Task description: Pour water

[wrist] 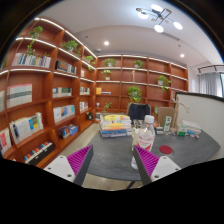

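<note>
Here the tool [112,160] hovers above the near edge of a dark grey desk [115,158], its two fingers spread wide with nothing between the magenta pads [80,160]. A clear plastic water bottle [146,136] with a white cap stands upright on the desk, just ahead of the right finger and apart from it. Beyond it, near the desk's right side, lies a small red round thing [166,150] (too small to tell what it is). To the left of the bottle sits a stack of books [114,126], yellow and blue on top. Wooden bookshelves [45,95] line the left wall and run along the back, with potted plants [134,94] on them. A white board [200,115] stands at the right.
</note>
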The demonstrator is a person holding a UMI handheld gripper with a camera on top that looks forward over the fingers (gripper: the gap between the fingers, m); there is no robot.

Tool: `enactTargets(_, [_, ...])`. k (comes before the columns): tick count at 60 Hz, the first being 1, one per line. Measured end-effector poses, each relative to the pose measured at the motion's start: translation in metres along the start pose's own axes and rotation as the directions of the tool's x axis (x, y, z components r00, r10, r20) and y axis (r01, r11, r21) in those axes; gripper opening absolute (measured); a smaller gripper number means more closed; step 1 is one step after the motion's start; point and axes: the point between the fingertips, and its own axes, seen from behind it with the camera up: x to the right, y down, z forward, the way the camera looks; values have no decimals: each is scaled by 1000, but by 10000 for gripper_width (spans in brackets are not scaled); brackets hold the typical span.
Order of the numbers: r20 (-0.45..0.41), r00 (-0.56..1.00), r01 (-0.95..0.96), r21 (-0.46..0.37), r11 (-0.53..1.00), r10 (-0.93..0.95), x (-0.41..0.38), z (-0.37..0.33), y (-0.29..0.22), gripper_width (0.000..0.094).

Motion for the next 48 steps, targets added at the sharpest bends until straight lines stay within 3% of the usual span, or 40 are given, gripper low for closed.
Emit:
enactTargets(8, [-143, 990, -14, -23, 1000, 10, 50, 0, 17, 850])
enactTargets(20, [-232, 968, -103, 2, 995, 100, 116, 41, 43, 851])
enactTargets(40, [-142, 987, -79, 23, 997, 82, 118, 121, 39, 853])
enactTargets(43, [-136, 988, -76, 20, 997, 78, 116, 130, 40, 829])
enactTargets(48, [-144, 986, -77, 17, 997, 79, 118, 142, 44, 683])
